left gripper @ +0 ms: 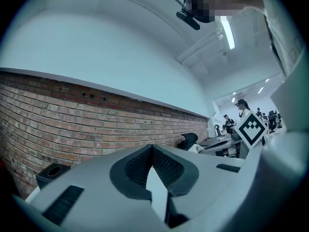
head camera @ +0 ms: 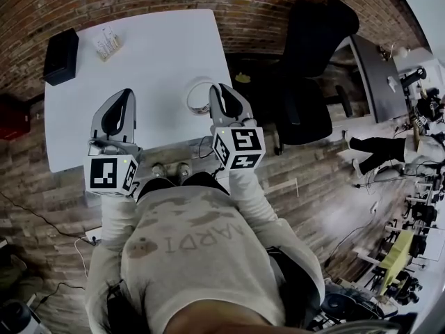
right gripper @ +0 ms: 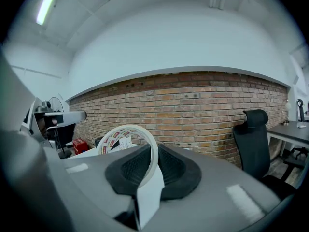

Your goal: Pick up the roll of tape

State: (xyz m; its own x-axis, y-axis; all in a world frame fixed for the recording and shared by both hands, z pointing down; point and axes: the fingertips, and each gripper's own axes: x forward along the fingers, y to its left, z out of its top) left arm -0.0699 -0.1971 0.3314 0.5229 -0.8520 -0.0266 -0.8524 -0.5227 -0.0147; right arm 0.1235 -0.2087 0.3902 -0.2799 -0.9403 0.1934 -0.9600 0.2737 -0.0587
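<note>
The roll of tape (head camera: 190, 101) is a thin white ring with a red-printed core, and it hangs above the near right part of the white table (head camera: 153, 47). My right gripper (head camera: 221, 90) is shut on its rim. In the right gripper view the roll of tape (right gripper: 126, 131) stands upright, pinched between the black pads (right gripper: 174, 168), with my right gripper (right gripper: 150, 149) pointing at a brick wall. My left gripper (head camera: 119, 99) hovers over the table's near left part. In its own view the left gripper (left gripper: 152, 148) has its jaws meeting at the tips with nothing between them.
A black box (head camera: 61, 56) and a small holder with white items (head camera: 108, 44) sit at the table's far left. A black office chair (head camera: 313, 68) stands right of the table, seen also as the chair (right gripper: 253, 139). Desks and people fill the room's right side.
</note>
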